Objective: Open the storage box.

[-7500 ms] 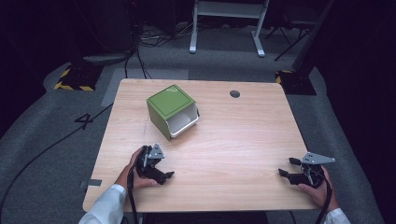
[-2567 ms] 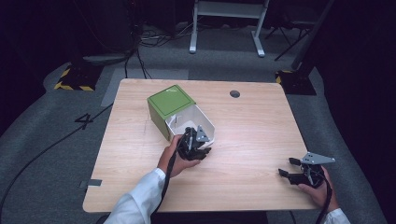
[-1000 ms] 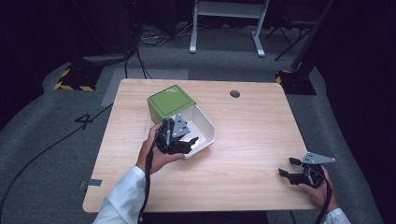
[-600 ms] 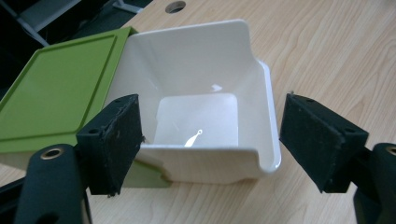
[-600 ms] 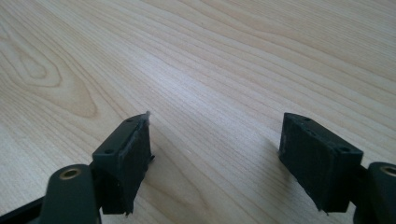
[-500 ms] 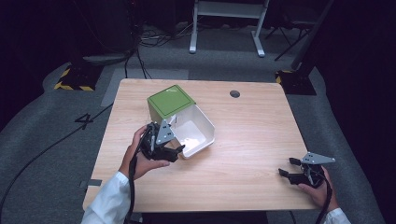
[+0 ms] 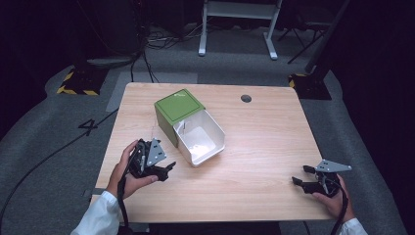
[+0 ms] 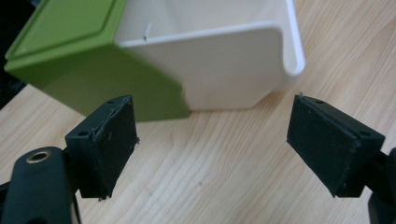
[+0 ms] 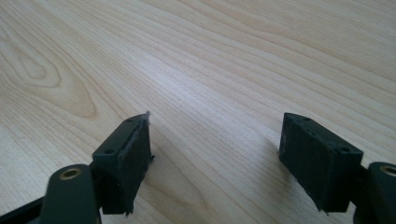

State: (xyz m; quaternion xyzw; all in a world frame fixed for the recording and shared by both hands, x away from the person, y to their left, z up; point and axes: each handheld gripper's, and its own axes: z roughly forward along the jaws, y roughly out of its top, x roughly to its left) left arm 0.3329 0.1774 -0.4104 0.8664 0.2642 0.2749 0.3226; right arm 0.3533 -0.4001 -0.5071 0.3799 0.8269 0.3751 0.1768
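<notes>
High view has the green box (image 7: pixel 178 115) in the upper middle of the wooden table (image 7: pixel 264 142), its white drawer (image 7: pixel 200 138) pulled out toward lower right. Lower left, the left gripper (image 7: pixel 166 171) sits near the drawer, jaws spread and empty. Lower right, the right gripper (image 7: pixel 299 176) rests gaping too.

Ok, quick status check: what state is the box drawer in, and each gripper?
Green box: upright on the table, lid side closed.
White drawer: pulled out towards the person, looks empty.
Left gripper: open, holding nothing, close to the drawer but apart from it.
Right gripper: open, holding nothing, at the table's near right corner.
</notes>
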